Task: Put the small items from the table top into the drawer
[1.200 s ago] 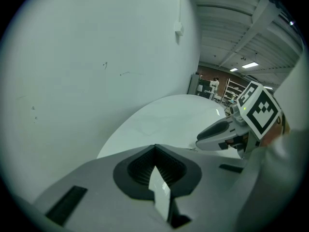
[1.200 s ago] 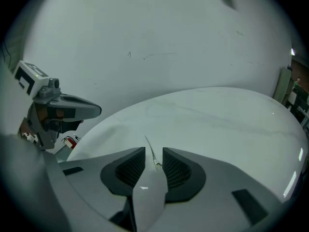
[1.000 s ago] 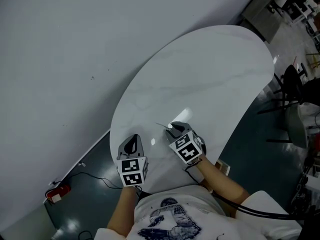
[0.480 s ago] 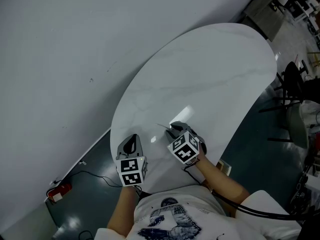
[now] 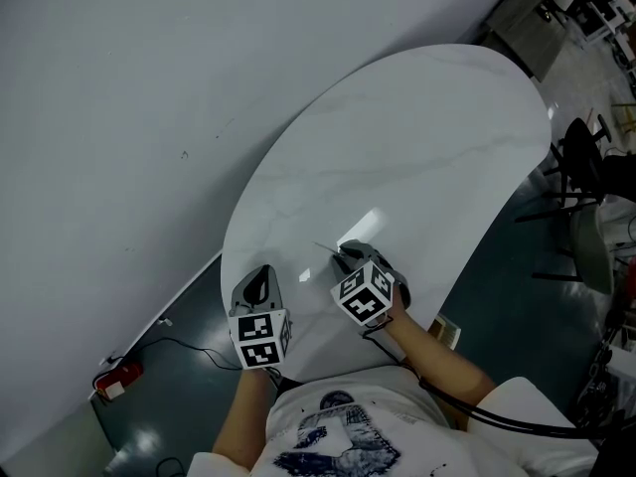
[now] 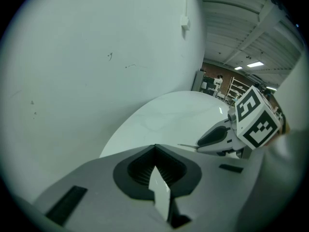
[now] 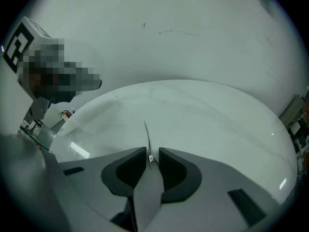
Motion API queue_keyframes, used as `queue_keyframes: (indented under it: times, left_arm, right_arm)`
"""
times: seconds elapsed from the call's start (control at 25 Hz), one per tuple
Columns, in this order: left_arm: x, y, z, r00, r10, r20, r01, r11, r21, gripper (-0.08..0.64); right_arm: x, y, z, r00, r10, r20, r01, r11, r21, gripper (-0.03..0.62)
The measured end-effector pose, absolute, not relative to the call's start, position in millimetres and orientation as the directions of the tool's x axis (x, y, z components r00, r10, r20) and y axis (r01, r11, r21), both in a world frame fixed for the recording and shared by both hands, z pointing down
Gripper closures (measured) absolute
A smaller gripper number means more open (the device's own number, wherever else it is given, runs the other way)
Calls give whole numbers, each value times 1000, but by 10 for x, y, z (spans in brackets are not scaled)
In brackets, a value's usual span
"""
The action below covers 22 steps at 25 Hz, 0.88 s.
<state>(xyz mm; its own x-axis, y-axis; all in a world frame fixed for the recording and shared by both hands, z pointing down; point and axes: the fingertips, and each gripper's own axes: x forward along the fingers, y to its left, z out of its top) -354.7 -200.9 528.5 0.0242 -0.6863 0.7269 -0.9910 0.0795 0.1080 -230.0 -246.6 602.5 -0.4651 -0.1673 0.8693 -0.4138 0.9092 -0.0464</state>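
Observation:
A thin metal hair clip (image 5: 326, 249) lies on the white oval table (image 5: 397, 147) near its front edge. My right gripper (image 5: 343, 257) is down over the clip's near end. In the right gripper view the clip (image 7: 147, 138) stands between the two pads of that gripper (image 7: 152, 154), and the jaws are closing with a sliver of gap on each side. My left gripper (image 5: 260, 276) hovers over the table's left front edge, shut and with nothing in it (image 6: 154, 149). The left gripper view shows the clip (image 6: 186, 146) sticking out past the right gripper. No drawer is in view.
A plain white wall runs along the table's far side. On the dark floor at the left lies a red device (image 5: 111, 381) with a cable. Black chairs (image 5: 581, 172) stand off the table's right end.
The right gripper has rolled a little over the clip, so its marker cube shows a different face. The left gripper has stayed in place.

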Motion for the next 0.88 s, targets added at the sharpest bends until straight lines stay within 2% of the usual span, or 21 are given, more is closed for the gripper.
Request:
queue_keyframes:
  times: [0.24,0.48,0.88]
  left_arm:
    - [-3566,-1929,5184,17,-691,723,-992,81,100,525]
    - [-3591,-1857,5106,15,-704,710,-994,69,90,525]
    - [-3288,-1854,4822,130,-728,673,-991,-104,78,525]
  right_arm:
    - [-2273,-2402,6003,-442,-190,877,-439,898,-26,532]
    - [-2171,-2333,5966,-449,-205,870,-484,874,-44,535]
    - [-1842,-2157,5547,-453,-322,831,-645,762,-56,535]
